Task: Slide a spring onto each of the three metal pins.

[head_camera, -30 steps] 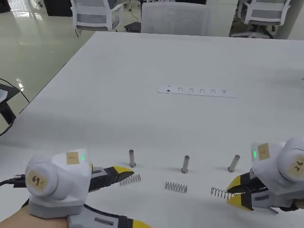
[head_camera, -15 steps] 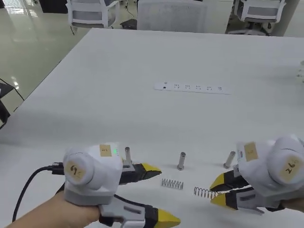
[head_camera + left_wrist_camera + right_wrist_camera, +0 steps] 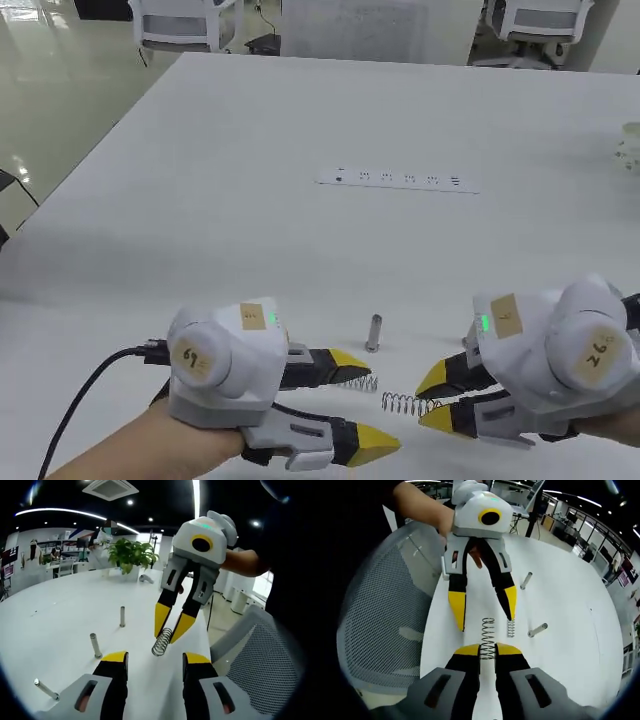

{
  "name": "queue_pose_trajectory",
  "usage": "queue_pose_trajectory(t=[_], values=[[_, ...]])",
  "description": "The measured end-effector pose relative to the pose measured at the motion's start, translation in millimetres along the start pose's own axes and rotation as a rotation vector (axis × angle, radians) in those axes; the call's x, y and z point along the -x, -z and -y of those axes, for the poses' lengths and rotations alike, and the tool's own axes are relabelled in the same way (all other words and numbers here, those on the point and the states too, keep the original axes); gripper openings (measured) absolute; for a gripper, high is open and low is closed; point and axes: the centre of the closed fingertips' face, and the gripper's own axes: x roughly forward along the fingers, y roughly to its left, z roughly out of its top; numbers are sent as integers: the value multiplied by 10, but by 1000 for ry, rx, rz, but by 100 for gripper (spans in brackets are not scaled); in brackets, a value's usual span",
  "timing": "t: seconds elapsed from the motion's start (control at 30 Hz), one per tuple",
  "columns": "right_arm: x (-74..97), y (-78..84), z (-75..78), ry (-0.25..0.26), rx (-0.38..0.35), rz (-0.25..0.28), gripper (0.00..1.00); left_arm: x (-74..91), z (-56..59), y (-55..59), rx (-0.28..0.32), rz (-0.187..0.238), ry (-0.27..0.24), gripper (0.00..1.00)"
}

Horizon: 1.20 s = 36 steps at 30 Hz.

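Left claw point(image 3: 380, 399) swung inward beside pin point(image 3: 375, 332), facing right claw's point(image 3: 421, 402) spring point(image 3: 400, 403).

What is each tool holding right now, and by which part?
The right tool is shut on a spring, pinching one end, with the rest sticking out ahead. The left tool is open and holds nothing.

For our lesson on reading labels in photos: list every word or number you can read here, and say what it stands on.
"69": round sticker on the left gripper.
"26": round sticker on the right gripper.
Too small to read: tan tags on both grippers, power strip markings.
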Motion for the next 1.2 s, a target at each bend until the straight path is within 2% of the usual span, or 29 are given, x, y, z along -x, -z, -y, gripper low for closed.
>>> queue_pose_trajectory(t=[0.2,0.27,0.4,0.53,0.93,1.2], values=[[-10,-40,2,-6,6,5,8,-25,-1,-24,-26,2,4,24],[-20,-45,0,-6,11,5,8,-23,3,-37,-29,4,8,17],[-29,-57,-16,-10,17,9,8,-25,4,-54,-41,12,11,13],[-23,-61,-3,-4,23,10,8,-29,34,-42,-58,5,27,4],[-3,-65,15,5,19,24,8,-27,35,-78,-93,12,25,2],[-1,-69,-3,-3,3,35,8,-13,59,-84,-90,11,42,2]])
